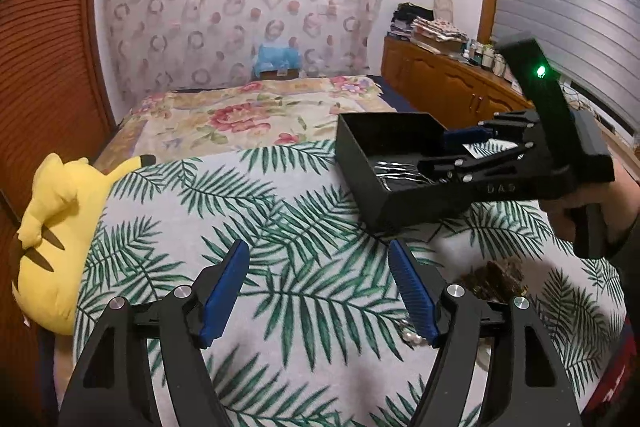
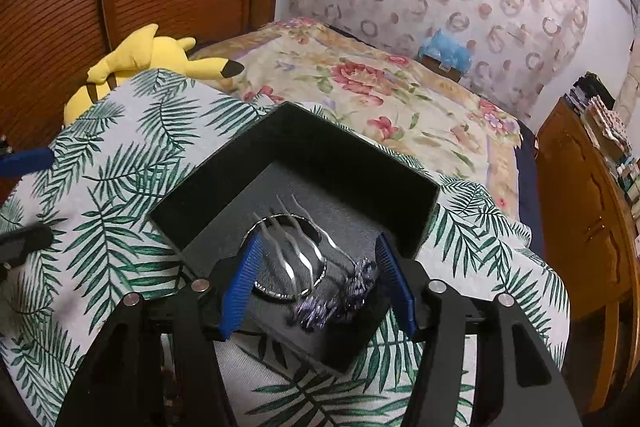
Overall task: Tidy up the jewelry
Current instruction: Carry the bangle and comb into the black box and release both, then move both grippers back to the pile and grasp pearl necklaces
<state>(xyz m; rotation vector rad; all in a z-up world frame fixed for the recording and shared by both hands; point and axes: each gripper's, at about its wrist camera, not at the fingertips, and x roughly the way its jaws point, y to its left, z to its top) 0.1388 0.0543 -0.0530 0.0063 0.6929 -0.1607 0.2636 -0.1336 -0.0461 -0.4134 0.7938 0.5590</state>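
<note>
Left gripper (image 1: 318,291): fingers apart, nothing between pads, only palm-print cloth (image 1: 280,211) beneath. Small pearl piece (image 1: 412,337) lies just beside base of right-hand finger. Brown item (image 1: 496,277) rests beyond that finger, blurred.

Right gripper (image 2: 318,281): fingers apart, straddling near end of black box (image 2: 224,187). Silver hair comb (image 2: 298,241) lies inside box between pads, untouched, prongs pointing away. Silver ring (image 2: 280,295) beneath comb. Purple ornament (image 2: 340,299) near right-hand pad.

Yellow plush (image 2: 136,67) far left; floral bedspread (image 2: 360,83) beyond.

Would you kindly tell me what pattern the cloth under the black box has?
Green palm fronds on white cloth; clearest in the right wrist view.
</note>
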